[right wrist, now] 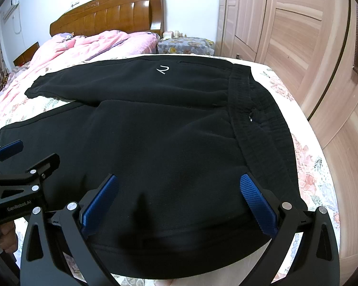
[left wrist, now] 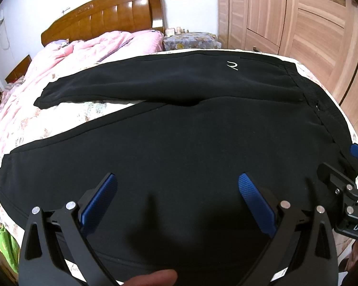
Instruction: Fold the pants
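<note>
Black sweatpants (left wrist: 179, 128) lie flat on the bed, waistband to the right, both legs running left, a small white logo on the far leg. They also show in the right wrist view (right wrist: 167, 124). My left gripper (left wrist: 177, 178) is open and empty, hovering over the near leg. My right gripper (right wrist: 179, 181) is open and empty over the near hip, close to the waistband (right wrist: 257, 124). Each gripper shows at the edge of the other's view: the right one (left wrist: 341, 174), the left one (right wrist: 26, 155).
The floral bedsheet (right wrist: 305, 157) ends at the bed's right edge, with a wooden wardrobe (right wrist: 298, 35) beyond. A pink quilt (left wrist: 66, 54) is bunched at the far left below the wooden headboard (left wrist: 107, 16). A covered nightstand (right wrist: 186, 45) stands at the back.
</note>
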The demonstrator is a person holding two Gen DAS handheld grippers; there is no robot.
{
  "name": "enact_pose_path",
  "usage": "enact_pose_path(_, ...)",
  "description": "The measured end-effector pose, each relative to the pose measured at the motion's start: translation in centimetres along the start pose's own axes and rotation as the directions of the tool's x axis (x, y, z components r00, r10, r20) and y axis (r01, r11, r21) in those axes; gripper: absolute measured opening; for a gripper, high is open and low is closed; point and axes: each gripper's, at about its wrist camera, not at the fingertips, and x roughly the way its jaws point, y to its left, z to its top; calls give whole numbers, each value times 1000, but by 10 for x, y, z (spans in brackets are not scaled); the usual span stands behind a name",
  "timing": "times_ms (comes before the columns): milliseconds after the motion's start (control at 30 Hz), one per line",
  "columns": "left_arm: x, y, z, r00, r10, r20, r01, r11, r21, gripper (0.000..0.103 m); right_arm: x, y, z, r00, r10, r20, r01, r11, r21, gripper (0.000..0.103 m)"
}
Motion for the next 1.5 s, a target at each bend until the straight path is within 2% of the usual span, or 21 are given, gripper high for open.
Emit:
enact_pose_path(200, -3, 2, 2, 1000, 2, 18, -3, 1000, 22, 102, 1, -3, 13, 1000, -4, 13, 4, 1000, -31, 98)
enact_pose_path(333, -9, 4, 9, 999, 39, 35, -41, 997, 62, 102, 6, -11, 40, 999, 13, 42, -9, 997, -73, 98)
enact_pose_path(433, -15, 12, 19, 996, 76, 55, -80, 993, 84, 102, 18, -21, 72, 997, 57, 53, -53, 995, -85, 98)
enact_pose_path(500, -11, 22, 27, 999, 53, 5, -53, 994, 98, 102, 28, -27, 92, 997, 65, 53, -60, 994, -91, 98)
enact_pose_path(567, -5, 34, 34, 999, 1, -52, 5, 994, 109, 102, 41, -30, 114, 996, 74, 58, -68, 992, -104, 98)
enact_pose_path(633, -1, 46, 40, 998, -21, -64, 26, 996, 86, 101, 62, -35, 140, 991, 112, 68, -103, 987, -125, 98)
enact_pose_path(700, 4, 59, 51, 994, -79, -74, 84, 994, 69, 101, 87, -31, 166, 987, 152, 49, -144, 978, -149, 98)
enact_pose_path(733, 6, 63, 56, 995, -76, -72, 81, 994, 67, 101, 101, -28, 178, 984, 174, 32, -166, 973, -161, 98)
enact_pose_path(800, 11, 74, 75, 999, -30, -21, 31, 999, 43, 101, 132, -22, 201, 982, 186, -4, -184, 965, -188, 98)
enact_pose_path(833, 11, 77, 80, 999, -44, 3, 44, 998, 35, 101, 145, -19, 209, 981, 192, -19, -192, 961, -200, 98)
enact_pose_path(867, 14, 82, 91, 995, -89, 43, 88, 996, 32, 101, 156, -16, 218, 979, 200, -36, -203, 956, -213, 98)
enact_pose_path(900, 19, 85, 98, 993, -107, 50, 106, 994, 33, 101, 170, -13, 227, 974, 218, -55, -225, 947, -228, 98)
enact_pose_path(1000, 48, 89, 121, 994, -105, -15, 106, 993, 48, 101, 204, -3, 247, 952, 281, -122, -305, 912, -275, 98)
enact_pose_path(1100, 77, 89, 142, 993, -99, -71, 104, 992, 72, 101, 227, 9, 260, 937, 301, -177, -346, 865, -363, 98)
enact_pose_path(1233, 111, 94, 170, 971, -197, -138, 203, 978, 36, 101, 253, 7, 275, 907, 341, -246, -415, 820, -395, 98)
enact_pose_path(1333, 128, 94, 188, 959, -248, -140, 250, 968, -3, 101, 267, -1, 278, 867, 387, -314, -488, 786, -379, 97)
enact_pose_path(1400, 138, 90, 202, 944, -296, -144, 296, 955, -26, 101, 272, -8, 275, 846, 408, -344, -522, 766, -375, 88)
enact_pose_path(1433, 146, 88, 209, 938, -311, -154, 308, 950, -44, 101, 270, -11, 275, 844, 419, -336, -529, 755, -388, 80)
enact_pose_path(1467, 150, 87, 212, 934, -321, -156, 316, 947, -55, 101, 267, -13, 274, 829, 442, -343, -554, 737, -387, 68)
enact_pose_path(1500, 155, 83, 216, 930, -335, -153, 328, 942, -70, 101, 265, -16, 274, 818, 460, -346, -570, 730, -378, 62)
